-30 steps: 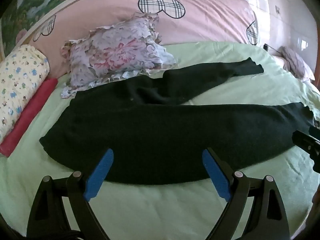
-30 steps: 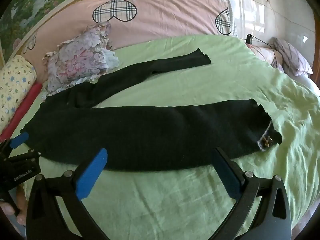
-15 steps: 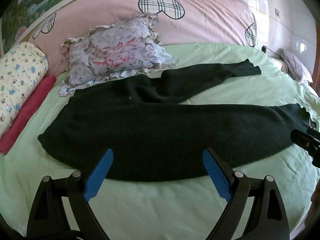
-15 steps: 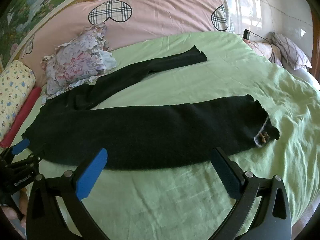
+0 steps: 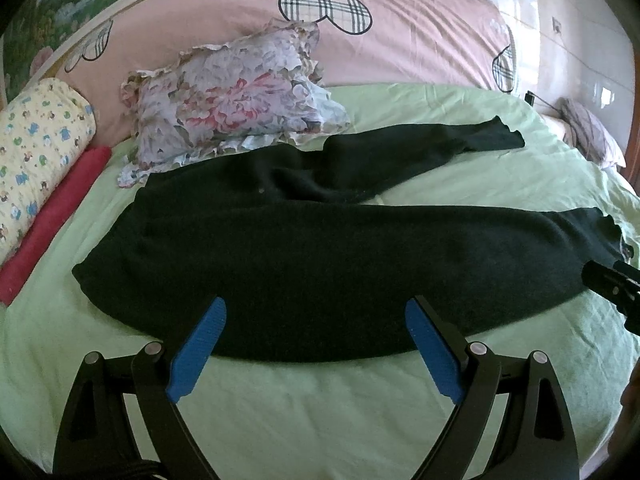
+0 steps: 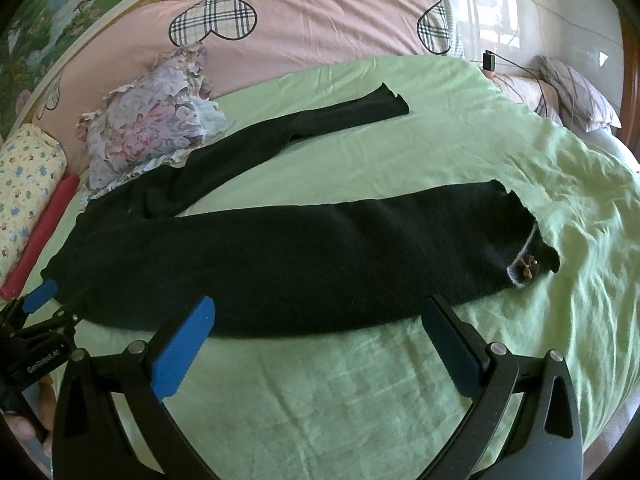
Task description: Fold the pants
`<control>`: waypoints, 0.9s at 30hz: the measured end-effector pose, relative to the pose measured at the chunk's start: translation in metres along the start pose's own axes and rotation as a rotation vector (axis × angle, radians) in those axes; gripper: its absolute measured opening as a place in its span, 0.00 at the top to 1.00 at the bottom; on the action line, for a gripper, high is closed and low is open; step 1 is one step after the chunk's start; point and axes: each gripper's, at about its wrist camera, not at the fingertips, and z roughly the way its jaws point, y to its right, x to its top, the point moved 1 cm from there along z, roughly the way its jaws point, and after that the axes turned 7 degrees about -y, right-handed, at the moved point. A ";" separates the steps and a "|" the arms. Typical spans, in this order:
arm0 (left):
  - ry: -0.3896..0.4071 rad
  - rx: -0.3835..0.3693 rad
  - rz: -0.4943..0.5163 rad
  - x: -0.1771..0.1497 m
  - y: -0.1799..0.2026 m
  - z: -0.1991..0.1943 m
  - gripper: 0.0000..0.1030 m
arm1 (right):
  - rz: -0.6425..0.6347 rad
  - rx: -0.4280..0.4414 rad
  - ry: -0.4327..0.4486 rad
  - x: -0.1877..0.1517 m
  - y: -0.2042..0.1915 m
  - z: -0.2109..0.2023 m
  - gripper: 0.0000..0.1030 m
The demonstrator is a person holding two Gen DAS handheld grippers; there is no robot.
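Observation:
Black knit pants (image 5: 320, 256) (image 6: 304, 248) lie spread flat on the green bed sheet, waist to the left, legs splayed to the right. The near leg ends in a cuff with a small brown bow (image 6: 524, 269); the far leg (image 6: 320, 124) runs toward the pillows. My left gripper (image 5: 316, 340) hovers open just in front of the waist end's near edge, with nothing between its blue pads. Over the near leg's front edge hangs my right gripper (image 6: 316, 334), open and empty too. Each gripper shows at the other view's edge.
A floral frilled cushion (image 5: 232, 100) rests against the far leg's top. A rolled patterned blanket (image 5: 36, 152) and a red towel (image 5: 52, 220) lie at the left. A long pink pillow (image 5: 360, 40) backs the bed. A striped pillow (image 6: 576, 96) and a cable lie at the far right.
Both grippers have drifted slightly closer to the pants' near edge; the view has shifted a little. The pants have not moved and both grippers stay open.

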 end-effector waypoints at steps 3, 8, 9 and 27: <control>0.000 0.000 -0.002 -0.001 0.000 0.000 0.10 | -0.005 -0.001 -0.003 0.000 -0.001 0.000 0.00; -0.002 -0.002 -0.003 0.000 0.000 0.002 0.10 | -0.006 0.000 -0.005 0.001 -0.003 0.000 0.00; -0.001 -0.004 -0.004 -0.001 0.000 0.002 0.10 | -0.007 0.001 -0.006 0.001 -0.003 0.000 0.00; -0.011 -0.014 -0.014 -0.004 0.000 0.006 0.10 | -0.008 0.000 -0.018 0.001 -0.006 0.005 0.00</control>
